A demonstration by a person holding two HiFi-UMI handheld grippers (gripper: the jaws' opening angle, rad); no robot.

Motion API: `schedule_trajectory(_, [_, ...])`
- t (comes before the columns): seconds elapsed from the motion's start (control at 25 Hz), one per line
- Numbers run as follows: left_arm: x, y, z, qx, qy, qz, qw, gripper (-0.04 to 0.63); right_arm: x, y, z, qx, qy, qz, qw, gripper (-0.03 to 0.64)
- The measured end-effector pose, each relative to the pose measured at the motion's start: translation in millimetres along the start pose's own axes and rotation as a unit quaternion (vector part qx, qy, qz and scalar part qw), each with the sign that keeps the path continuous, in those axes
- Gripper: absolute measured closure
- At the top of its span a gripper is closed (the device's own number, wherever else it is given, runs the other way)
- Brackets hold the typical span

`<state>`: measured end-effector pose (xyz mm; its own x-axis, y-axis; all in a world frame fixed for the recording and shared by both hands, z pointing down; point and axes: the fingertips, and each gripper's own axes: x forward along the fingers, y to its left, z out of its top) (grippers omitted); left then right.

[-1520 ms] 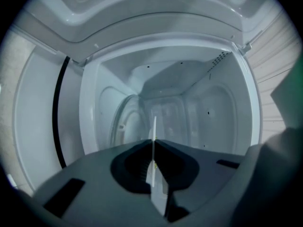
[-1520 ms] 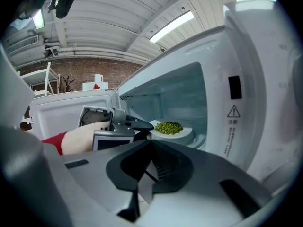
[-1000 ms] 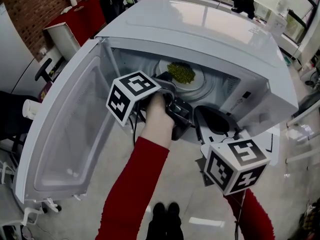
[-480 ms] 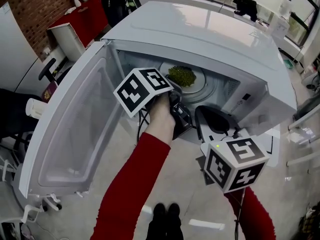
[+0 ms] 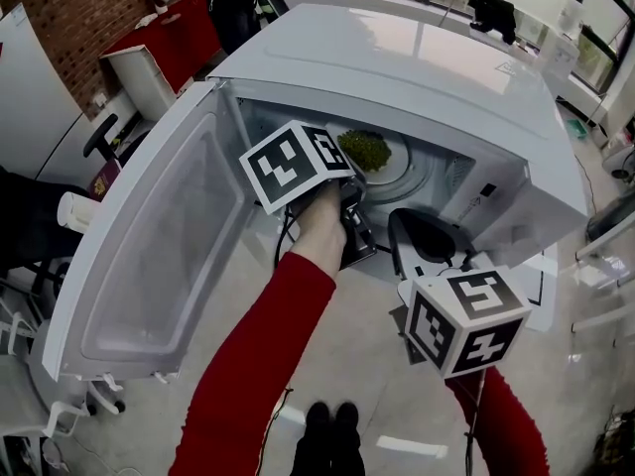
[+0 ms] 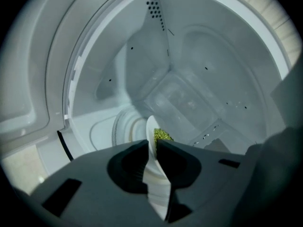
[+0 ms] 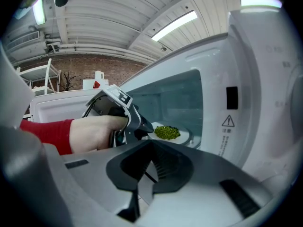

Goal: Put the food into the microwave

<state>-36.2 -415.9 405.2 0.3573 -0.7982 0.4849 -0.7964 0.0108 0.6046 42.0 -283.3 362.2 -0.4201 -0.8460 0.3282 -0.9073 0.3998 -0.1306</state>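
A heap of small green food (image 5: 364,150) lies on a white plate (image 5: 395,164) inside the cavity of a white microwave (image 5: 417,58), over the round turntable (image 5: 425,178); whether the plate rests on the turntable cannot be told. The left gripper (image 5: 350,179) reaches in through the opening, its two jaws clenched on the plate's near rim, held by a hand (image 5: 319,221) in a red sleeve (image 5: 258,365). The right gripper (image 5: 409,231) hangs outside, just below the cavity's right front, its jaws pressed together with nothing between them. The only readable mark is a warning triangle label (image 7: 228,121) on the microwave's front panel (the lines of small print under it are too small to read), and no brand name can be made out. The left gripper view alone shows the plate edge-on between the dark jaws, the food just past them, and a patch of vent holes (image 6: 152,4) high on the inner wall. The right gripper view alone shows the left gripper from the side, a brick wall (image 7: 94,72) and long ceiling lights (image 7: 173,25). The head view alone shows the door (image 5: 149,256) swung open to the left, the pale floor and black shoes (image 5: 327,429).
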Motion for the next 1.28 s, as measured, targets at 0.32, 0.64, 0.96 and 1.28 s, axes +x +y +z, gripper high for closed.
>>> schedule_trajectory(0.32, [0.7,5.4,-2.4,0.060,-0.008,0.022,0.9979,0.515,-1.8,-0.1,5.3,-0.002,-0.002,0.002,1.000,0.603])
schedule_trajectory(0.64, [2.1,9.7,-1.1,0.158,-0.016,0.068,0.9850,0.489,-0.1,0.3,-0.4,-0.003,0.001,0.006,1.000,0.603])
schedule_trajectory(0.96, [1.4,11.2,-0.1,0.185,-0.035,0.070,0.9797,0.489,-0.1,0.2,-2.3,-0.002,0.004,0.009,1.000,0.603])
schedule_trajectory(1.28, [-21.3,7.4,29.5,0.178,-0.080,0.024,0.9805,0.521,5.3,4.9,6.6,-0.002,-0.006,0.020,1.000,0.603])
